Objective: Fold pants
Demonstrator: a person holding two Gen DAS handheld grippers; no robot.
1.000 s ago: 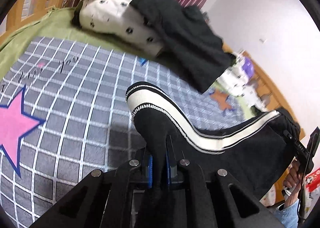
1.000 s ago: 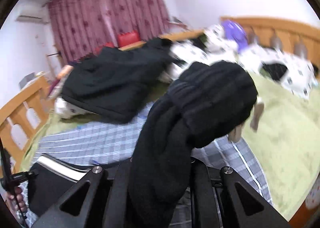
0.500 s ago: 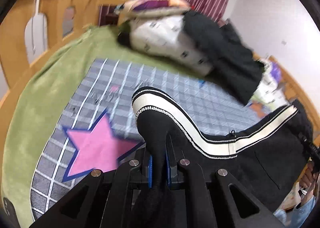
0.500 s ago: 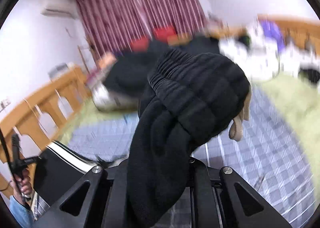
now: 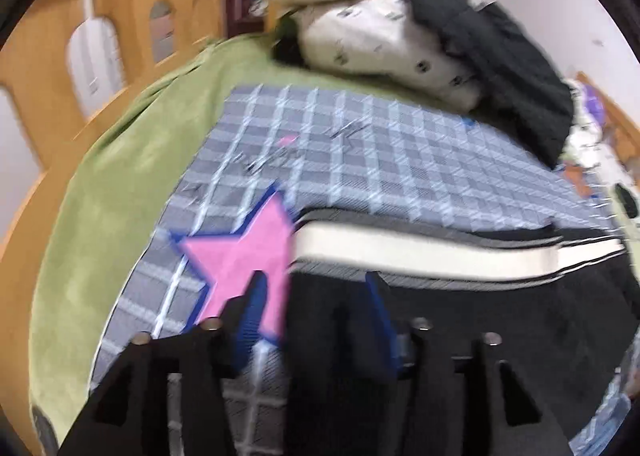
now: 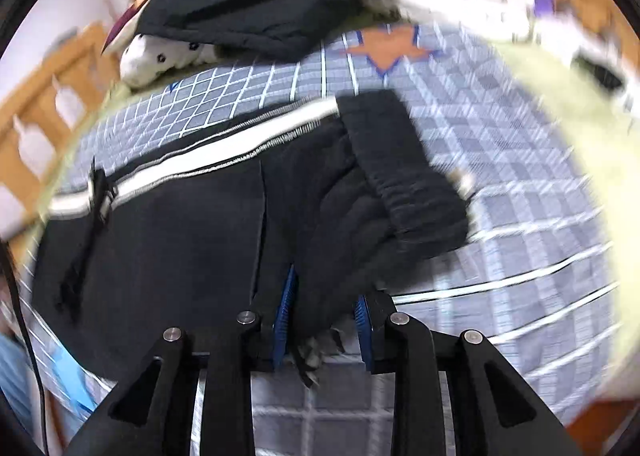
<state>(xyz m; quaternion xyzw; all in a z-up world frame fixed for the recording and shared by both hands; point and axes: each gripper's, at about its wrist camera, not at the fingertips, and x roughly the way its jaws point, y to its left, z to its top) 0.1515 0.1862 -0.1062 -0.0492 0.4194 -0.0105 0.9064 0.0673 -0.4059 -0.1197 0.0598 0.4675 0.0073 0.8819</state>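
Black pants (image 5: 440, 336) with a white side stripe (image 5: 420, 252) lie flat on the checked blanket (image 5: 360, 144). My left gripper (image 5: 316, 308) hovers over their left end. Its jaws are opening, the blue pads stand well apart, and the cloth edge lies loose between them. In the right wrist view the pants (image 6: 180, 236) spread to the left, with the ribbed waistband (image 6: 416, 184) bunched on top. My right gripper (image 6: 324, 316) is just above that bunch. Its jaws are opening too, and black cloth still sits between the pads without being pinched.
A pink star (image 5: 244, 256) and an orange star (image 6: 388, 48) mark the blanket. Green bedding (image 5: 100, 196) surrounds it. A pile of pillows and a dark jacket (image 5: 500, 56) lies at the far side. A wooden bed rail (image 5: 60, 36) runs along the left.
Both grippers came down to the bed and their jaws parted. The pants, held up in both before, now lie spread on the blanket.
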